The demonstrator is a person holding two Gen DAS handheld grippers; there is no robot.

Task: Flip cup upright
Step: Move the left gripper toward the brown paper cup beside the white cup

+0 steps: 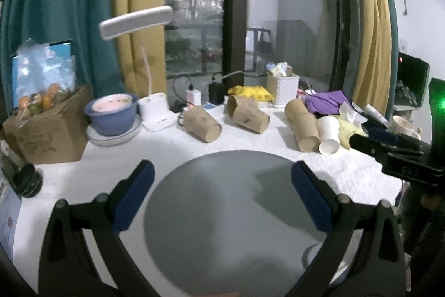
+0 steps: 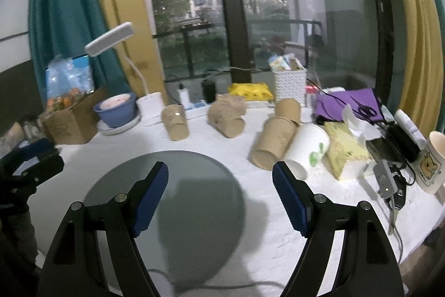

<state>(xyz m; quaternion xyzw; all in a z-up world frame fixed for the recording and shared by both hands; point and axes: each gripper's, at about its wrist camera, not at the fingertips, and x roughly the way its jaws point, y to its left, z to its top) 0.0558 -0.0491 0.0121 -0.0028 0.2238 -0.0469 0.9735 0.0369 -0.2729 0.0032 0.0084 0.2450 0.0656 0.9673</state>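
Paper cups [image 2: 274, 142] are seen lying on their sides, mouths towards the near edge, beyond the empty, spread-apart right gripper [image 2: 219, 196], the nearer one

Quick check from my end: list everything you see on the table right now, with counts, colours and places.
Brown paper cups: at least five, lying on their sides in a row behind the mat.
White paper cup: one, on its side, right of the brown ones.
Round mat: one, grey, front centre.
Bowl: one, blue, on a plate, back left.
Desk lamp: one, white, behind the bowl.
Cardboard box: one, brown, far left.
White basket: one, back centre.
Tissue pack: one, yellow, right.
Mug: one, white, bear print, far right.
Left gripper: open, empty, over the mat.
Right gripper: open, empty, over the mat.
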